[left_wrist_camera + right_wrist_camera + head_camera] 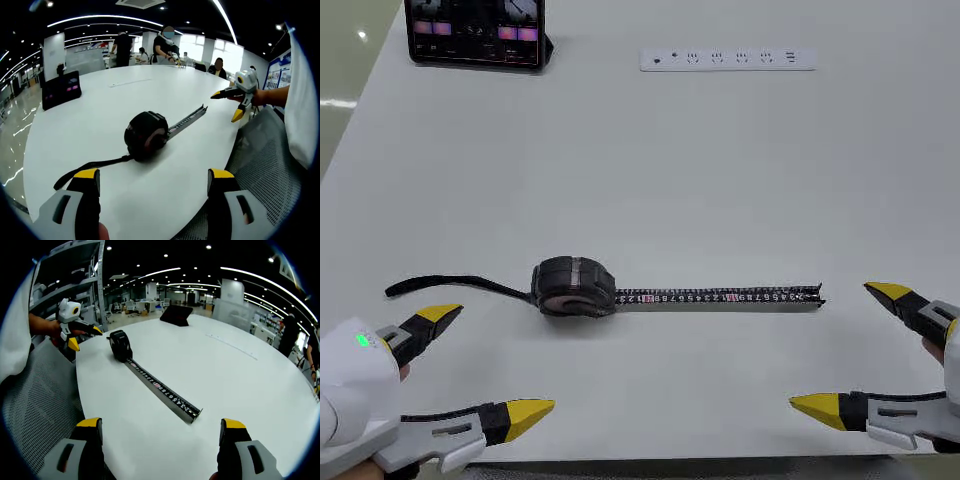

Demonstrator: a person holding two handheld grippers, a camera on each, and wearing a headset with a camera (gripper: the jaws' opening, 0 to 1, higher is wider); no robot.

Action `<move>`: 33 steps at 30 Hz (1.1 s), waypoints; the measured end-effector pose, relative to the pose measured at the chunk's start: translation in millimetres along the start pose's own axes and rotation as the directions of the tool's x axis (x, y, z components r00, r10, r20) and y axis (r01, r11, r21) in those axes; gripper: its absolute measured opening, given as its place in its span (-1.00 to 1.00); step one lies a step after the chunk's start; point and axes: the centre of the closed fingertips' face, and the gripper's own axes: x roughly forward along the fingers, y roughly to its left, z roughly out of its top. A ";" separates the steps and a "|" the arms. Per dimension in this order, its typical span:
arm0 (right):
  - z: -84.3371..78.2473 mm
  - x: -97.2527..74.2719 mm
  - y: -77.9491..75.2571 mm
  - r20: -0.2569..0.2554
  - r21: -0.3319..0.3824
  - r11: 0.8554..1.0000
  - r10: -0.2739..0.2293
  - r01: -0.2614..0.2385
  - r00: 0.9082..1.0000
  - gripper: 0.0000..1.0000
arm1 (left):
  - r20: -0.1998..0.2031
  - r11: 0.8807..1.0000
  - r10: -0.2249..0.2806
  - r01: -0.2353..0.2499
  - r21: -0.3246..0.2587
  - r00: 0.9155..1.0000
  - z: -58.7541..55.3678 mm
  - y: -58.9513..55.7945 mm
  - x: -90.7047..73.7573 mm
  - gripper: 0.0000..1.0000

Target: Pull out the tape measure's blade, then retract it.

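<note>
head view: tape measure (574, 288) lies on its side on the white counter (670, 180), near the front edge. its blade (720, 297) is drawn out flat toward my right and ends in the hook (817, 295). a black strap (440, 286) trails off the case toward my left. my left claw (500, 358) sits near the strap side, jaws apart, holding nothing. my right claw (832, 345) sits just beyond the hook, jaws apart too, and also holds nothing. a tablet (475, 30) and a power strip (727, 60) lie at the far edge, well apart from the work.

left gripper view: the case is ahead between my two yellow tips, not touched. the blade runs away toward the other claw, which hovers off the counter's edge.

right gripper view: the hook end lies just ahead between my tips, untouched. the printed scale runs back to the case.

judgement: pull-out looks done and retraction is the step in hand. next move calls for clamping the left claw on the case. the right claw should then steady the hook end while the blade feeds back in, so it doesn't whip.
</note>
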 end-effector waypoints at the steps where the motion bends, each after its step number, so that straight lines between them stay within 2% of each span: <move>1: 0.2 0.0 0.5 0.000 -0.001 1.000 0.001 -0.001 1.000 0.94 | 0.000 1.000 0.000 0.000 -0.002 1.000 -0.1 0.0 -0.1 0.72; 9: 1.1 0.8 5.8 -0.009 -0.007 1.000 0.007 -0.007 1.000 0.95 | 0.002 1.000 0.001 -0.001 -0.002 1.000 1.3 -0.1 -0.6 0.72; 28: 2.8 1.2 6.6 -0.009 -0.009 1.000 0.013 -0.013 1.000 0.96 | 0.013 1.000 0.005 -0.004 -0.009 1.000 6.1 0.0 2.4 0.73; 33: 4.1 2.3 6.9 -0.006 -0.008 1.000 0.018 -0.018 1.000 0.96 | 0.019 0.999 0.013 -0.012 -0.046 1.000 7.5 0.2 7.1 0.76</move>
